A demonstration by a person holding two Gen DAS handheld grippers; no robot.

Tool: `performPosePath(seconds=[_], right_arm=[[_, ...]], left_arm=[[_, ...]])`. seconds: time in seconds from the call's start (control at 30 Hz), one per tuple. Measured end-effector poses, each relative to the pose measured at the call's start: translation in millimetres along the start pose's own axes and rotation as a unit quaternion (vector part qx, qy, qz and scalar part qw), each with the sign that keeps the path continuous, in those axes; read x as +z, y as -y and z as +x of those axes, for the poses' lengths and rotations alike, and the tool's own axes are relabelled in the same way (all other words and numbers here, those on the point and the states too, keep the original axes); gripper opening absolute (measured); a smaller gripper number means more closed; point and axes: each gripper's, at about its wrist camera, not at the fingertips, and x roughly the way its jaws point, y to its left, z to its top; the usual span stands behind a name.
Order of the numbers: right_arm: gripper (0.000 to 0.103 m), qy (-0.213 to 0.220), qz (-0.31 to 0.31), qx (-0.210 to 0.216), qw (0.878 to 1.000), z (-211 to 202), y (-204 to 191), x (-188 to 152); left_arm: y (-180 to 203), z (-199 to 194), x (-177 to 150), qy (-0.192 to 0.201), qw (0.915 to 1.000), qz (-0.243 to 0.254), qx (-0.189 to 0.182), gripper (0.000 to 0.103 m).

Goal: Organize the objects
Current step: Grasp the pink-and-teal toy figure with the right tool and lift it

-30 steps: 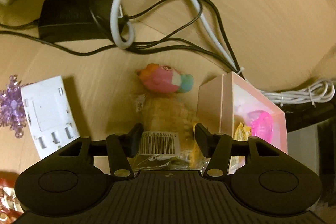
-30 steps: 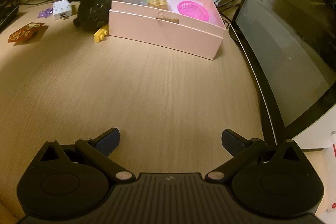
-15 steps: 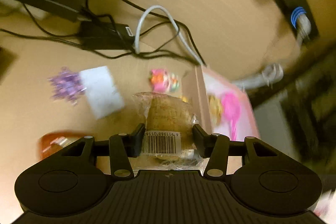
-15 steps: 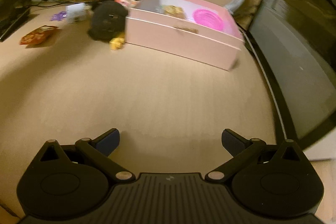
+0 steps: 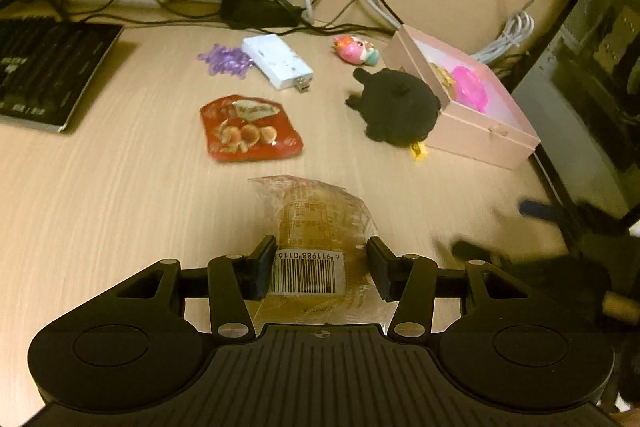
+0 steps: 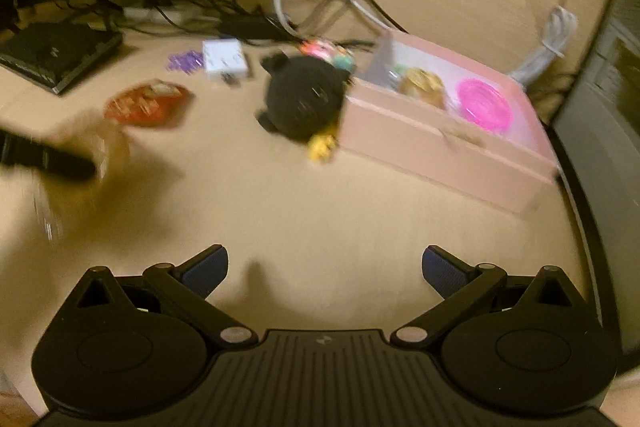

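My left gripper (image 5: pixel 320 263) is shut on a clear-wrapped snack packet (image 5: pixel 316 227) with a barcode label, held above the wooden desk. The pink box (image 5: pixel 472 123) stands far right with a pink basket (image 5: pixel 470 89) and a gold item inside. A black plush toy (image 5: pixel 396 107) leans against the box's near corner. A red snack packet (image 5: pixel 248 129), white adapter (image 5: pixel 276 61), purple beads (image 5: pixel 224 59) and pink toy (image 5: pixel 354 49) lie on the desk. My right gripper (image 6: pixel 324 267) hangs open over bare desk, with the pink box (image 6: pixel 444 143) ahead to its right.
Tangled cables and a black power brick (image 5: pixel 260 9) run along the back of the desk. A dark book (image 5: pixel 48 67) lies at the far left. A computer case (image 5: pixel 592 99) stands right of the box. A small yellow piece (image 6: pixel 320 145) sits beside the plush.
My left gripper has pulled back from the box with the wrapped snack, so the whole desk now shows. The right gripper has swung left, still open.
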Motion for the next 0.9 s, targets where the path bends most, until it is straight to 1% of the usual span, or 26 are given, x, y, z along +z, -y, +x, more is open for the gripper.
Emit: performPosePath(seconds=[0.13, 0.2, 0.3, 0.4, 0.5, 0.53, 0.6, 0.63, 0.67, 0.73, 0.8, 0.83, 0.87, 0.9], right_arm=[[0.103, 0.029, -0.007, 0.037, 0.999, 10.7, -13.5, 48.0], [0.103, 0.04, -0.014, 0.054, 0.998, 21.0, -21.7, 73.1], [0.103, 0.059, -0.047, 0.064, 0.995, 41.4, -35.1, 115.6], [0.103, 0.038, -0.044, 0.044, 0.997, 76.7, -26.3, 166.8], [0.102, 0.006, 0.0, -0.004, 1.0, 122.3, 0.4, 211.7], [0.102, -0.011, 0.025, -0.01, 1.0, 139.5, 11.4, 223.4], [0.1, -0.039, 0.063, -0.011, 0.997, 165.7, 23.9, 235.7], [0.099, -0.047, 0.074, -0.018, 0.996, 177.5, 25.3, 238.3], [0.097, -0.052, 0.073, -0.023, 0.996, 186.0, 22.1, 239.6], [0.09, -0.063, 0.049, -0.037, 0.996, 199.8, 10.6, 235.2], [0.079, -0.086, 0.025, -0.066, 0.994, 213.9, -1.7, 231.4], [0.076, -0.101, 0.019, -0.076, 0.992, 219.8, -4.7, 229.6], [0.062, -0.113, 0.018, -0.082, 0.99, 223.6, -6.2, 227.6], [0.06, -0.114, 0.018, -0.086, 0.99, 223.4, -6.5, 226.5]], left_arm=[[-14.3, -19.2, -10.1, 0.011, 0.9998, -0.004, 0.015, 0.053], [-27.6, -29.5, -12.7, 0.019, 0.9993, -0.023, 0.022, 0.053], [-51.1, -49.3, -15.7, 0.032, 0.9977, -0.051, 0.031, 0.053], [-69.6, -67.4, -16.7, 0.044, 0.996, -0.068, 0.038, 0.053], [-87.7, -82.8, -17.4, 0.056, 0.9938, -0.088, 0.038, 0.053], [-93.1, -86.6, -17.8, 0.059, 0.9932, -0.093, 0.036, 0.053], [-102.7, -91.7, -18.9, 0.06, 0.9931, -0.096, 0.032, 0.053], [-106.0, -93.4, -19.6, 0.06, 0.9934, -0.093, 0.031, 0.053], [-109.3, -94.1, -20.1, 0.059, 0.9936, -0.091, 0.031, 0.053], [-118.0, -93.8, -20.1, 0.055, 0.9936, -0.093, 0.031, 0.053], [-126.1, -91.5, -20.0, 0.049, 0.9936, -0.097, 0.031, 0.053], [-129.2, -90.2, -19.2, 0.045, 0.9938, -0.097, 0.029, 0.053], [-132.4, -90.0, -19.0, 0.043, 0.9941, -0.095, 0.027, 0.053], [-134.4, -88.5, -18.5, 0.041, 0.9945, -0.093, 0.024, 0.053]])
